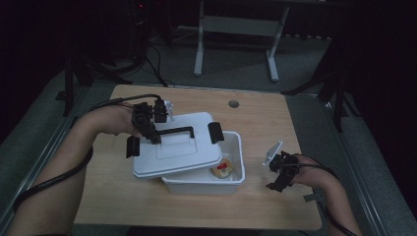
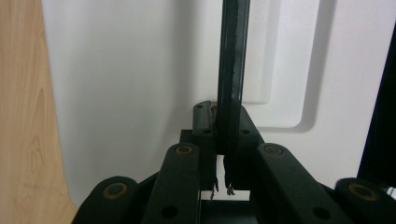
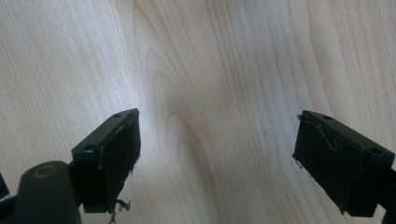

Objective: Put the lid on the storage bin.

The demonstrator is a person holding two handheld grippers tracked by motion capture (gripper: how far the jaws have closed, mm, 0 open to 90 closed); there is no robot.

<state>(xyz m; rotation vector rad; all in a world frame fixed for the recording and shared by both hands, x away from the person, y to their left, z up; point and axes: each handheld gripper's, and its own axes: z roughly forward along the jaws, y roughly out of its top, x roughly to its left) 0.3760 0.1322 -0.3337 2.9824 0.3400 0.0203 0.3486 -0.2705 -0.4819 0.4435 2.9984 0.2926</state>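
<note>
the black handle (image 2: 232, 70) of the white plastic lid (image 1: 174, 145) is clamped by the left gripper (image 1: 156, 139); the lid is held tilted over the white plastic box (image 1: 235, 169). the right gripper (image 3: 217, 158) is kept over the light wooden table (image 1: 275, 120), jaws apart.

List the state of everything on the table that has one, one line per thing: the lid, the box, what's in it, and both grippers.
Lid: off its seat, askew over the box, held by its black handle.
Box: partly uncovered at its right side.
Round item inside: lying on the box floor.
Left gripper: shut on the handle.
Right gripper: open, nothing between its jaws, over bare table.
</note>
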